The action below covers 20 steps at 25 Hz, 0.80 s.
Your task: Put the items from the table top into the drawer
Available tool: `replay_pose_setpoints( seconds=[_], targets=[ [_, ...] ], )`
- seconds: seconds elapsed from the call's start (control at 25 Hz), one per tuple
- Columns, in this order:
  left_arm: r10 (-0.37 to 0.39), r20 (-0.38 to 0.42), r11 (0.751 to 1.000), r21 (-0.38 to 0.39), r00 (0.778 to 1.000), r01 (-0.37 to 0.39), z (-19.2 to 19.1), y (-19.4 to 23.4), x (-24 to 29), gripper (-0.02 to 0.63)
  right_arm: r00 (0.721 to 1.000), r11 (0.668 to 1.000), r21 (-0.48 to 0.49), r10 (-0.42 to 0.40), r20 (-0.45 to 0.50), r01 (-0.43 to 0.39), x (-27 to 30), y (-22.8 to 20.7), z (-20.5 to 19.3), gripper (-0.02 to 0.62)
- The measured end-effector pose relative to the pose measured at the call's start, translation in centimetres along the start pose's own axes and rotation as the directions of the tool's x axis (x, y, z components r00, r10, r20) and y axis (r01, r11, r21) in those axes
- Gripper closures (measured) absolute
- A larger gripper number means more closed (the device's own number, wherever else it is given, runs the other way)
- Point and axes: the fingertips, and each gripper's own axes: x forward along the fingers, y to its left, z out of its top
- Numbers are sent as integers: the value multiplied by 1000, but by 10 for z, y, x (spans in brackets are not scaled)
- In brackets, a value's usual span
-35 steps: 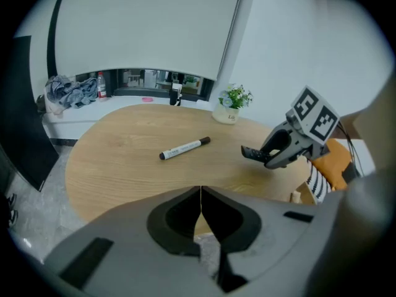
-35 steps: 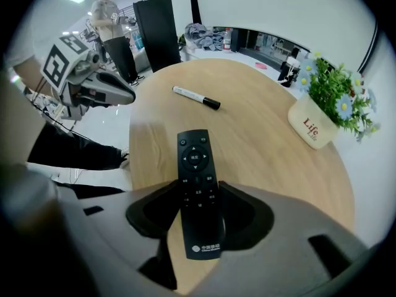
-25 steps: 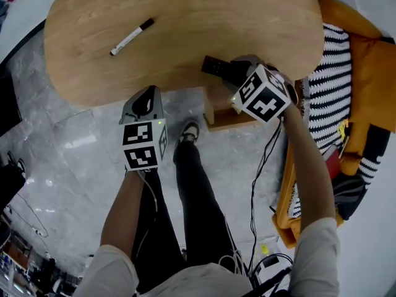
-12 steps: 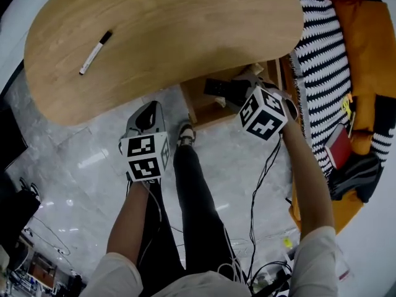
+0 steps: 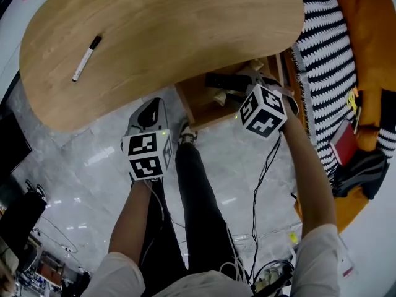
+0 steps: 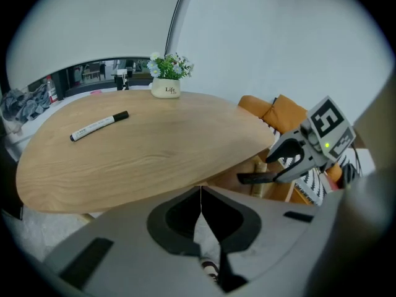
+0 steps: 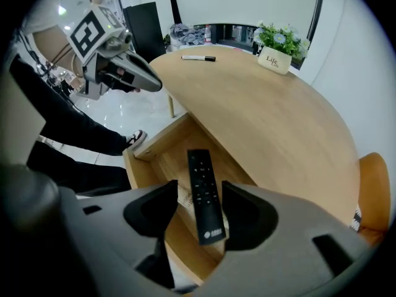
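Left gripper [image 6: 200,197]: jaws shut tip to tip on nothing. It hangs low, off the near edge of the table [image 5: 185,30]; we judge it parked there to keep clear of the other hand. On the table top, towards its left end, one marker [image 5: 86,50] lies flat, well apart from both grippers and not yet stowed. Under the table's right part, the drawer [image 7: 154,144] stands pulled out. Right gripper [image 7: 199,197] points steeply down over it. Its jaws have just been opening and stand apart, with the remote control [image 7: 201,172] between them. A gap shows along one side of the remote, so we judge it released, not gripped. We cannot confirm that it rests on the drawer floor.
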Motion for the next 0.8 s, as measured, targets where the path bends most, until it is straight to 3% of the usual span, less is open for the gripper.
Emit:
replay_pose_setpoints(
  seconds=[0.4, 0.8],
  targets=[
    [7, 5, 1000, -18, 1000, -7, -5, 11, -5, 595, 1000, 1000, 21, 18, -23, -17, -1, 4, 1, 374],
    [51, 43, 997, -65, 998, -48, -3, 63, -42, 595, 999, 997, -69, 37, -15, -38, -12, 24, 65, 374]
  ],
)
